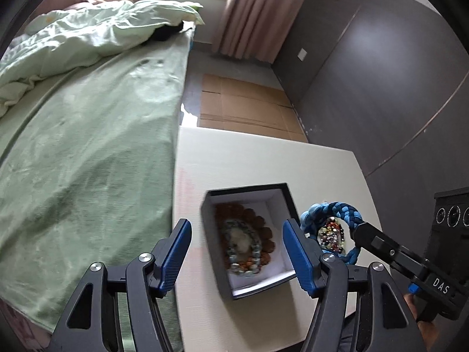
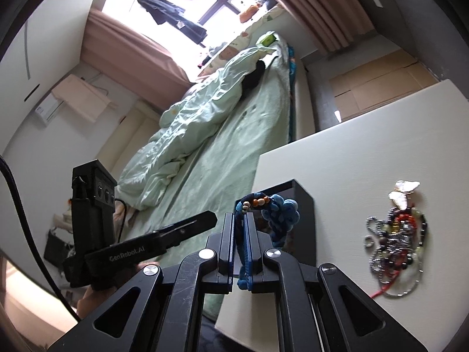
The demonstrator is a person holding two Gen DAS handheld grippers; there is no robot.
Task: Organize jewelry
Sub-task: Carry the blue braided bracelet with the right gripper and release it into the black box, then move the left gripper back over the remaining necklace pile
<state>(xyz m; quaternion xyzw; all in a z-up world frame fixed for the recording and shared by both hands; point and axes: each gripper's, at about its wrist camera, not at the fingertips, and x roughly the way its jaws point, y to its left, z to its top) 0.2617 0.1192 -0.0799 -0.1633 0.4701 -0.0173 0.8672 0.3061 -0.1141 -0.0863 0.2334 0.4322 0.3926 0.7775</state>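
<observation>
Bracelet, blue and braided, is hanging in the right gripper's clenched jaws, at three o'clock from the box; left gripper is hovering released over it.

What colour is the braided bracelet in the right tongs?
Blue braided bracelet, best in the left wrist view.

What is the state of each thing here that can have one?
Black square gift box: open, lidless, two bead bracelets inside.
Blue braided rope bracelet: clamped, lifted.
Left tool: open, empty.
Right tool: shut on the bracelet.
Tangled jewelry pile: unsorted, lying on the white table.
</observation>
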